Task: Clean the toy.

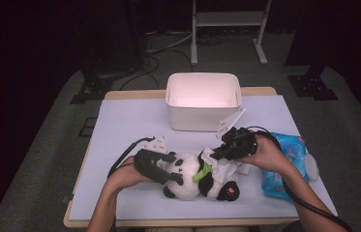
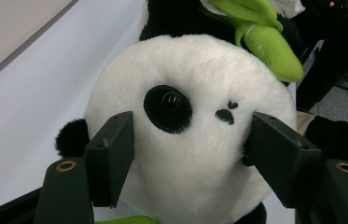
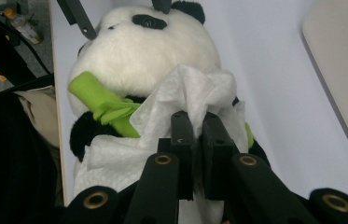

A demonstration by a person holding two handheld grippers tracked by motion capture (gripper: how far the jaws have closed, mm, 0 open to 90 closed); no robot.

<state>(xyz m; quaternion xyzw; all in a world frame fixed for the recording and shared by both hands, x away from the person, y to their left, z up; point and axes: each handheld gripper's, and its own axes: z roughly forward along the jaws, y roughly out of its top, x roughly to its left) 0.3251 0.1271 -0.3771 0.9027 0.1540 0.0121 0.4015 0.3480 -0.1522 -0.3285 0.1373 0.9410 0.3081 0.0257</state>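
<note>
Plush panda, black and white, lying on its back near the front edge of the table, head toward the person's left, a green plush bamboo stalk across its chest. Left gripper: jaws spread to either side of the panda's head and pressing into the fur at both cheeks, as the left gripper view shows, so the head is clamped. Right gripper: jaws drawn nearly together, pinching a fold of a white wet wipe that is bunched and draped over the panda's belly and chest, touching the bamboo stalk. White rectangular bin, open top, standing at the far middle of the table, well apart from the panda. Blue wipes packet, lying at the right edge of the table just beside the person's right hand.
</note>
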